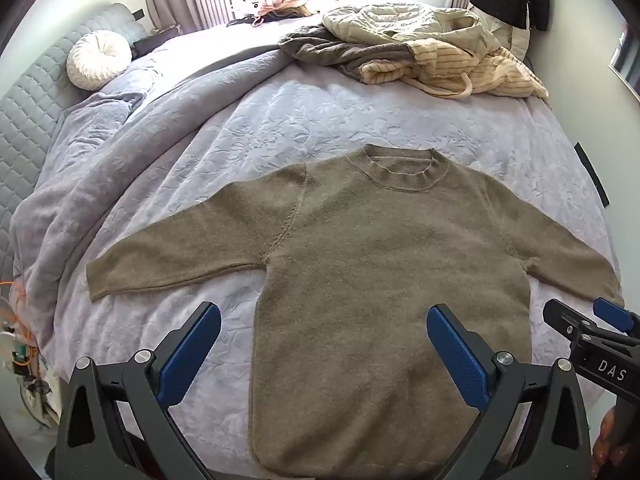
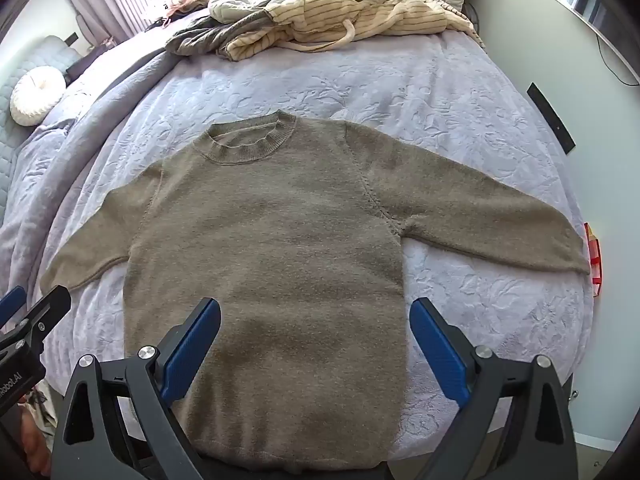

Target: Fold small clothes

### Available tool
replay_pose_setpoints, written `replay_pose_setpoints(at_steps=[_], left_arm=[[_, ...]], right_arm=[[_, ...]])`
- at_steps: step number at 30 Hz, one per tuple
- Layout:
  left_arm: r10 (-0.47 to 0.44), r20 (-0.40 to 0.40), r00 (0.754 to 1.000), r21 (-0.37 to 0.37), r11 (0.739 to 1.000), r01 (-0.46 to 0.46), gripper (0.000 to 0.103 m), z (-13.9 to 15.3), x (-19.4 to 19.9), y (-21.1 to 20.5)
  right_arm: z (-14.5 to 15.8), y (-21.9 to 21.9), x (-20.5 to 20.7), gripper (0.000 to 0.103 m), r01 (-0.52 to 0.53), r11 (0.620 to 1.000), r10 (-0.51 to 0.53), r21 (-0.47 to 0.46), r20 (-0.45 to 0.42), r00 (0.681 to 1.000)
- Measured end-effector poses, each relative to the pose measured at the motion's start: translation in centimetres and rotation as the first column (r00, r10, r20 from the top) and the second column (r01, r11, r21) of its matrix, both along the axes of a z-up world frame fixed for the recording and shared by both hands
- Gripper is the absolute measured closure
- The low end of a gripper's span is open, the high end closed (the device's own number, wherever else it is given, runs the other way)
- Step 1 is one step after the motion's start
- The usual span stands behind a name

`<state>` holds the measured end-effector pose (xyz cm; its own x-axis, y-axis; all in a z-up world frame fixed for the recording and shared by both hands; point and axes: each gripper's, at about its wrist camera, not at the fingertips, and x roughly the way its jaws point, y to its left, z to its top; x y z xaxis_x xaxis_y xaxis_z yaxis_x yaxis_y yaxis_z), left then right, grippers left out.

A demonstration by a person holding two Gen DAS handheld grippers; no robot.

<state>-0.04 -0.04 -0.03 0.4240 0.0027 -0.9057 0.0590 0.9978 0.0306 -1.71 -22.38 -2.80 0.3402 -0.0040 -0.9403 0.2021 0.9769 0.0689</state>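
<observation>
Plain olive-brown knitted sweater [image 1: 360, 264] on a pale lilac bedspread [image 1: 280, 112] embossed with a leafy pattern; behind it a cream garment with thin dark stripes [image 1: 472, 64], a grey knit [image 1: 320, 46], a white round cushion [image 1: 98, 60]; gripper pads [image 1: 456, 348] blue on black frames

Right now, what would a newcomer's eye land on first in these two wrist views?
The olive-brown sweater, spread flat with both sleeves out, neck away from the cameras, on the pale lavender bedspread. Next, both open grippers above its hem, holding nothing: the left gripper and right gripper. Then the heap of unfolded clothes at the bed's far edge.
</observation>
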Motion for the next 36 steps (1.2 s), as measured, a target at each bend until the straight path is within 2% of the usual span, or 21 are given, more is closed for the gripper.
replay_pose_setpoints(at_steps=[18, 33, 34, 35, 36], left_arm=[[0.002, -0.002, 1.000, -0.003, 1.000, -0.002, 0.000, -0.7, -0.1, 0.1], [-0.008, -0.057, 0.998, 0.006, 1.000, 0.008, 0.000, -1.3, -0.1, -0.3], [-0.009, -0.047, 0.999, 0.006, 1.000, 0.009, 0.000, -1.3, -0.2, -0.3], [-0.009, -0.003, 1.000, -0.004, 1.000, 0.009, 0.000, -1.2, -0.1, -0.3], [-0.009, -0.003, 1.000, -0.003, 1.000, 0.009, 0.000, -1.3, -0.2, -0.3]], right_arm=[[-0.2, 0.2, 0.1, 0.006, -0.002, 1.000, 0.002, 0.003, -0.001, 1.000], [-0.6, 0.0, 0.1, 0.006, -0.002, 1.000, 0.002, -0.004, -0.004, 1.000], [-0.7, 0.0, 0.1, 0.006, -0.002, 1.000, 0.002, -0.004, -0.004, 1.000], [-0.8, 0.0, 0.1, 0.006, -0.002, 1.000, 0.002, -0.003, -0.004, 1.000], [-0.6, 0.0, -0.1, 0.006, -0.001, 1.000, 0.001, -0.002, -0.004, 1.000]])
